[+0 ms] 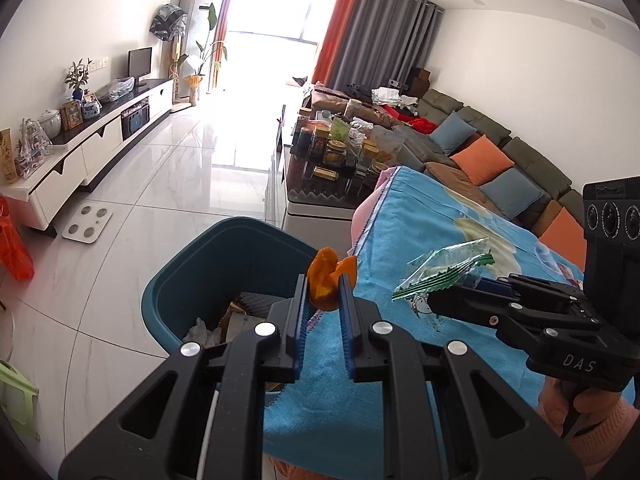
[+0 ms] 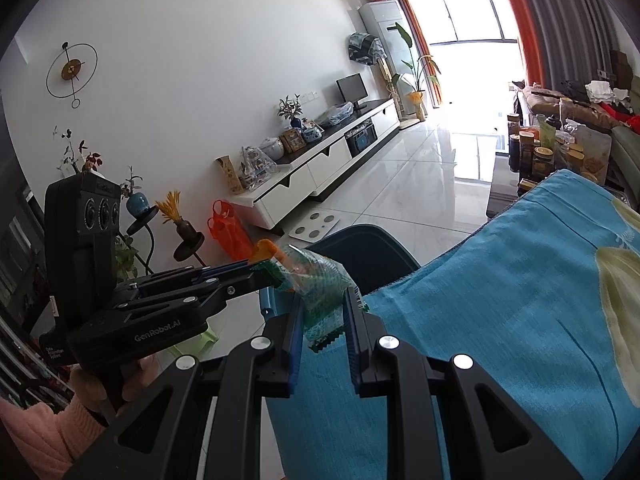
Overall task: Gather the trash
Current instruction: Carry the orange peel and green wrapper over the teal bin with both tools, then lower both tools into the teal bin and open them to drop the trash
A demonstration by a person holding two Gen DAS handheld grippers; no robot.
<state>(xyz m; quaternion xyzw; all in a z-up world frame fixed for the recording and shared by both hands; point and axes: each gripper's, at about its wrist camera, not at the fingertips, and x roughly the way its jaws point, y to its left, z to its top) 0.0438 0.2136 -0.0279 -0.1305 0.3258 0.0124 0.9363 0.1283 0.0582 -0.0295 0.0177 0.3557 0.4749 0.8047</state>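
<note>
My left gripper (image 1: 325, 285) is shut on a piece of orange peel (image 1: 326, 278), held over the near rim of the teal trash bin (image 1: 192, 276), at the edge of the blue cloth. The bin holds paper and other scraps. To its right my right gripper (image 1: 434, 300) is shut on a clear plastic wrapper with green print (image 1: 444, 270) above the blue cloth. In the right wrist view the wrapper (image 2: 322, 292) sits between the right gripper's (image 2: 324, 300) pads, and the left gripper (image 2: 268, 270) with the orange peel (image 2: 264, 250) is just left of it, above the bin (image 2: 372, 256).
A blue cloth (image 1: 460, 360) covers the table on the right. Beyond it stands a coffee table (image 1: 320, 196) crowded with jars, then a long sofa (image 1: 500, 152). A white scale (image 1: 87, 224) lies on the tiled floor near the TV cabinet (image 1: 88, 152). An orange bag (image 2: 226, 232) sits by the cabinet.
</note>
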